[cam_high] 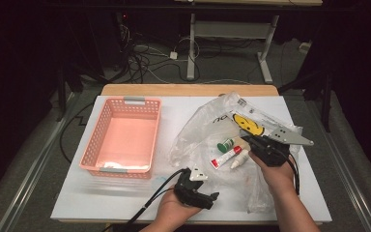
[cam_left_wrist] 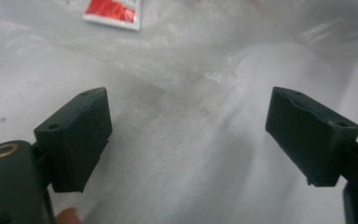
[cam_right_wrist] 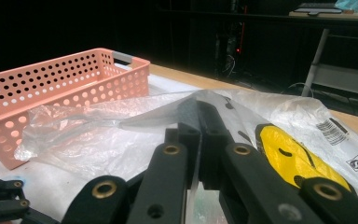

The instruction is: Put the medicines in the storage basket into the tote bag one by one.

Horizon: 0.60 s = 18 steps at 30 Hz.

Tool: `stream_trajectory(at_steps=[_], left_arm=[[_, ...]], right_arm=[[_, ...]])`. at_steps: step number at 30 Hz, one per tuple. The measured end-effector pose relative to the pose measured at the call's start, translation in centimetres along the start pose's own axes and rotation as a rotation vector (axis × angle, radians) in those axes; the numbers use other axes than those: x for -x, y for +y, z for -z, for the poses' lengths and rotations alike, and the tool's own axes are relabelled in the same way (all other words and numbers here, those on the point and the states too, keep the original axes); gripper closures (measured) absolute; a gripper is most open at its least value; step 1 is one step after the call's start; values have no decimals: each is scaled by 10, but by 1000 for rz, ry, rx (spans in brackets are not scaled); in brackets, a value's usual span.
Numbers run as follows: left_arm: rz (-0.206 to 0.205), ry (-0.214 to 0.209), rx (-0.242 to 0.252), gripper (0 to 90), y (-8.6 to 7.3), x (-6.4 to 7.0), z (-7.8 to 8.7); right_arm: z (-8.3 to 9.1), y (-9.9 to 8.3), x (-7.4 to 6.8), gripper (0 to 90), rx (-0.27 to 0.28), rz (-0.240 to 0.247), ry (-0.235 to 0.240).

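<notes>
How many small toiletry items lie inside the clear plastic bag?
3: a green-capped bottle, a red-and-white tube just below it, and a white bottle to the tube's right. Crumpled plastic bag may hide more.

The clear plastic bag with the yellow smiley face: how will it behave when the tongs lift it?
The clear plastic bag looks thin and crumpled, so probably floppy and light. The right tongs pinch its film, which tents upward. The small tubes inside may slide when it tilts.

Cut off by the top edge in the left gripper view: red-and-white tube, lettering too blurred to read; half veiled under crinkled clear plastic bag in the high view: green-capped bottle and small white bottle, labels too small to tell.
</notes>
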<state>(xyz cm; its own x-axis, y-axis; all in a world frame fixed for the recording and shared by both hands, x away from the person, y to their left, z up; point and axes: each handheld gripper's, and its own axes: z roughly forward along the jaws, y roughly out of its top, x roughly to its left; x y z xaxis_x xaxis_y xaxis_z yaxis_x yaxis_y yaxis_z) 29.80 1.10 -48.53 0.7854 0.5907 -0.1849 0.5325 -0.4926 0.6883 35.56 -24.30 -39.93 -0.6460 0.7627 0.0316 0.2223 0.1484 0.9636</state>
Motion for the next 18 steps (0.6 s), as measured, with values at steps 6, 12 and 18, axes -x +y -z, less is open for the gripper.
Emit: stream_trajectory(at_steps=[6,12,18], left_arm=[[26,-5,6,147,14,2,-13],[108,-1,39,167,23,-3,-21],[93,81,54,170,24,-3,-14]], right_arm=[[0,0,-1,900,0,1,2],[0,0,0,900,-1,-5,-2],[2,1,0,900,4,0,-1]])
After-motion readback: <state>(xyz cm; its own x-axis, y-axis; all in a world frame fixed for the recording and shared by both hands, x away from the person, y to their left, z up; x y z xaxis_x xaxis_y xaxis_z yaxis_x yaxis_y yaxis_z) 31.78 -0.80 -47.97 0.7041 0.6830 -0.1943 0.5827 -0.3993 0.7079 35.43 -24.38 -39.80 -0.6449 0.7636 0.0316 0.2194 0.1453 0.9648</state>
